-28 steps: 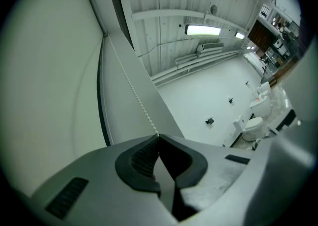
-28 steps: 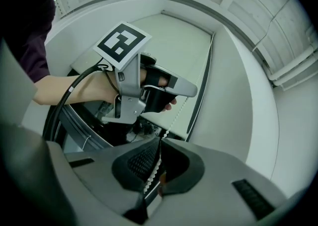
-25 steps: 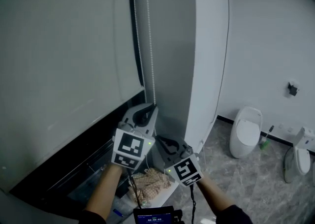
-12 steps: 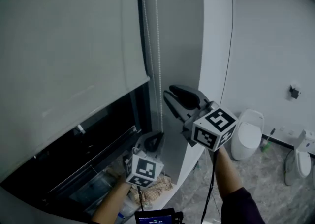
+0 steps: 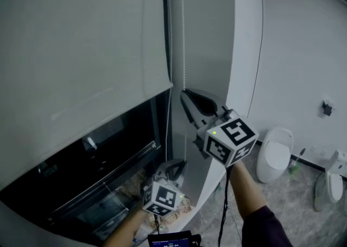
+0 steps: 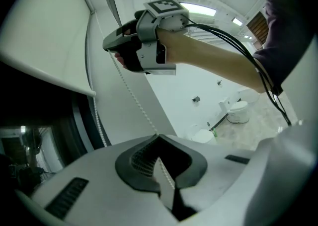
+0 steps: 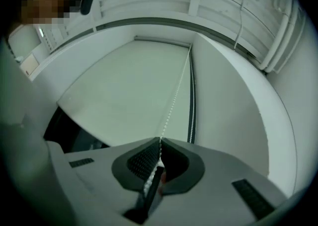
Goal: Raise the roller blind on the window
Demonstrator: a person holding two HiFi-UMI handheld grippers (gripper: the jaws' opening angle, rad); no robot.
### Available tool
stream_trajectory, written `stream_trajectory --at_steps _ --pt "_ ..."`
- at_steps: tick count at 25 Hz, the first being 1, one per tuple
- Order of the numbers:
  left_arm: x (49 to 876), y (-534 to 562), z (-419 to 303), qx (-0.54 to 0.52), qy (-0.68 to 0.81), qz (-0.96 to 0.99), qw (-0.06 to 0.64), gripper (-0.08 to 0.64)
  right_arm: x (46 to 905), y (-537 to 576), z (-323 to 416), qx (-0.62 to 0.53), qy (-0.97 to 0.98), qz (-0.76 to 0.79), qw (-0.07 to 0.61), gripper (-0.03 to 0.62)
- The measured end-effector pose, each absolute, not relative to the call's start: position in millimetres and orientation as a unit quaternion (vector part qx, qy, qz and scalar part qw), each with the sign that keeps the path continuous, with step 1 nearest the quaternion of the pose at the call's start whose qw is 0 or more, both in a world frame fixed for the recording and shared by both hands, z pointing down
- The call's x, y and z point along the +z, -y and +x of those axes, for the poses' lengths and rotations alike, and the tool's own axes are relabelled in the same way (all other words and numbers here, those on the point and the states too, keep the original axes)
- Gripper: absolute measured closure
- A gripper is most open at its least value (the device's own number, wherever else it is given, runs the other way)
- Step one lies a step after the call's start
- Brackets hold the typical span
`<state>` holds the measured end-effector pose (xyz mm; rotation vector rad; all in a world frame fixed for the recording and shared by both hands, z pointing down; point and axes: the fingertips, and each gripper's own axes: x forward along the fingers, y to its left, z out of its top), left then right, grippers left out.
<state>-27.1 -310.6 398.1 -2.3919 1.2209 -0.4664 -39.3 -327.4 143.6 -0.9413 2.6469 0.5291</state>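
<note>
Blind [image 5: 81, 50] & bead chain [image 5: 183, 34] tops cut off at frame edge; items in dark window gap [image 5: 97, 159] indistinct.

Dim, cool, even light; dark vignetted fisheye edges in both gripper views; slightly soft focus

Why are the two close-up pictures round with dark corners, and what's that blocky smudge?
Left gripper view: the wide lens darkens the corners. Right gripper view: same lens, so the white wall curves; the bead chain blurs where the right tool pinches it; the blocky patch was added afterwards to hide a face. Head view: soft, even light; the window glass looks black.
</note>
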Motion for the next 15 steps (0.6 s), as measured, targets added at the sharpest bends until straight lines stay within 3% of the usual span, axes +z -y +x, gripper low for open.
stream_trajectory --at_steps 4,7,15 --pt "422.0 311.7 -34.5 -0.203 -0.412 -0.871 0.174 0.548 172.1 327.8 -46.2 0.243 -0.894 -0.362 0.105 0.575" --pt "413.4 309.0 -42.6 -0.165 -0.407 -0.883 0.166 0.548 190.6 327.7 -43.4 0.258 -0.888 -0.370 0.092 0.575" --pt "283.3 289.7 -58.6 0.003 -0.394 -0.904 0.163 0.546 219.4 320.5 -40.0 0.260 -0.890 -0.372 0.053 0.575"
